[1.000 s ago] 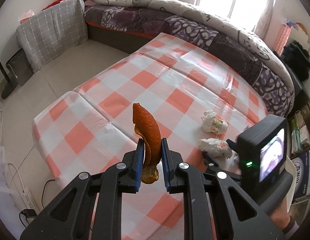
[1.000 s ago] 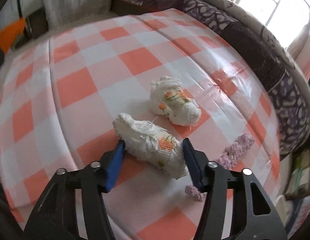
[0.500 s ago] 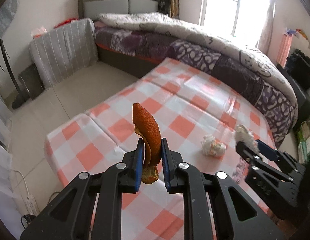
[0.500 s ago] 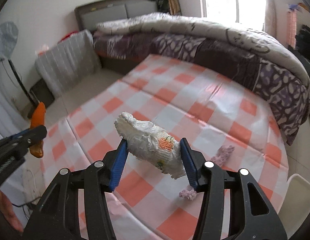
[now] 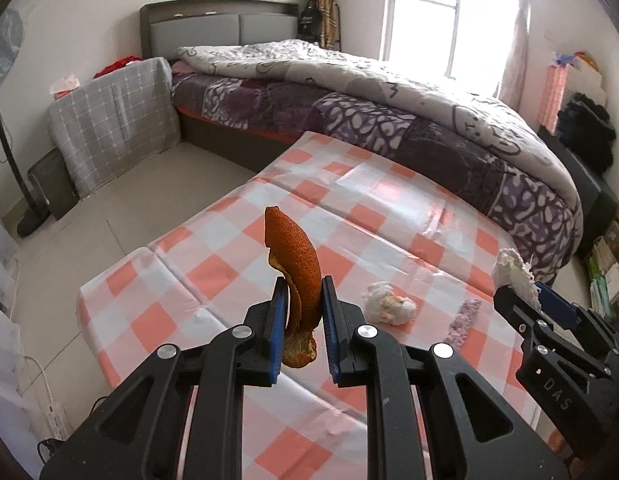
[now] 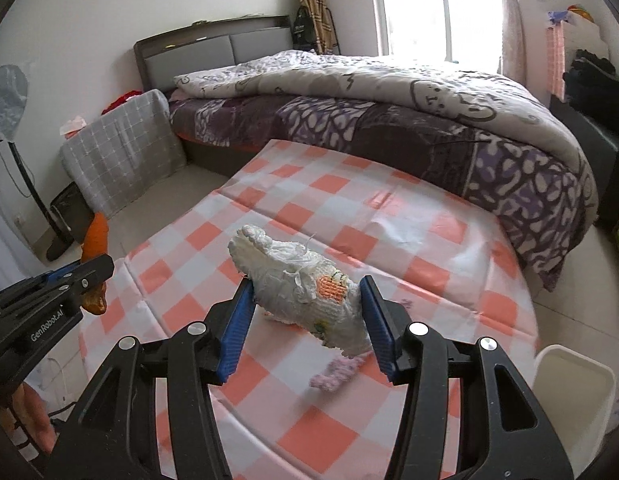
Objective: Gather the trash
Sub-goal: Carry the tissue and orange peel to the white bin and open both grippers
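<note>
We are clamping an orange peel [image 5: 295, 276] in the left claw [image 5: 302, 328] and a paper wad [image 6: 305, 288] in the right claw [image 6: 305, 328]; a loose squeeze risks dropping either short of the bin [image 6: 571, 384].

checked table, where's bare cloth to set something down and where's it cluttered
Free: the far half of the checked table toward the bed, and the near-left corner by the floor. Crowded: the right side, where a crumpled tissue and a purple scrap lie. Above it, the left gripper grips an orange peel, the right gripper a tissue wad.
</note>
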The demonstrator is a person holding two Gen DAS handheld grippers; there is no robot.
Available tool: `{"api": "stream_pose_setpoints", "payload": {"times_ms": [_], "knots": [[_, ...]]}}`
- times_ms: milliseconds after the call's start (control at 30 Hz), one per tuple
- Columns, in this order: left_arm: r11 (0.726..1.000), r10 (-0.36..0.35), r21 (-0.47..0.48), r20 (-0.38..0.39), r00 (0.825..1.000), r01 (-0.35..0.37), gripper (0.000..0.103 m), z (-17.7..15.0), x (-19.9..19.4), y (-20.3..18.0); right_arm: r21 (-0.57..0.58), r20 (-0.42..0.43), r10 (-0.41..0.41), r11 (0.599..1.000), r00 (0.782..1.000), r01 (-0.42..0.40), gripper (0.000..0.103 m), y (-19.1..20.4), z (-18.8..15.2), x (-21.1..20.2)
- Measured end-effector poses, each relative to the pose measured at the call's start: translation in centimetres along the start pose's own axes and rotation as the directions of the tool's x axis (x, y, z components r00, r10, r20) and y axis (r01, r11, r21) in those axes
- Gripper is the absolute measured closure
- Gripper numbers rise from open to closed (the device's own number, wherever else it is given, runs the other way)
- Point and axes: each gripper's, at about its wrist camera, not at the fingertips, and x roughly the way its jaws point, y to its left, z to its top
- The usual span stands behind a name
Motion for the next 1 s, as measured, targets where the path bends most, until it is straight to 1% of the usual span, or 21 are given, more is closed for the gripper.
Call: {"api": "stream_pose_setpoints", "payload": {"times_ms": [267, 567, 767, 1000], "knots": [[0.998, -0.033, 0.054, 0.004, 0.999, 0.032, 0.086, -0.3, -0.1, -3.4, 0.016, 0.012, -0.048, 0.999, 0.999, 0.048, 0.052, -2.8, -0.2, -1.8], [0.990, -0.081, 0.114, 0.003, 0.997, 0.080, 0.086, -0.8, -0.1, -7.6, 0.087, 0.004, -0.120, 0.989, 0.993, 0.120, 0.052, -7.6, -0.5, -3.8], [0.980, -0.116, 0.161, -0.004, 0.993, 0.115, 0.086, -1.4, -0.2, -10.8, 0.156, -0.003, -0.177, 0.972, 0.984, 0.176, 0.052, -11.3, -0.8, -5.3], [0.959, -0.162, 0.233, -0.015, 0.987, 0.161, 0.085, -2.7, -0.4, -14.7, 0.230, -0.011, -0.240, 0.944, 0.971, 0.236, 0.051, -15.6, -1.2, -7.3]]}}
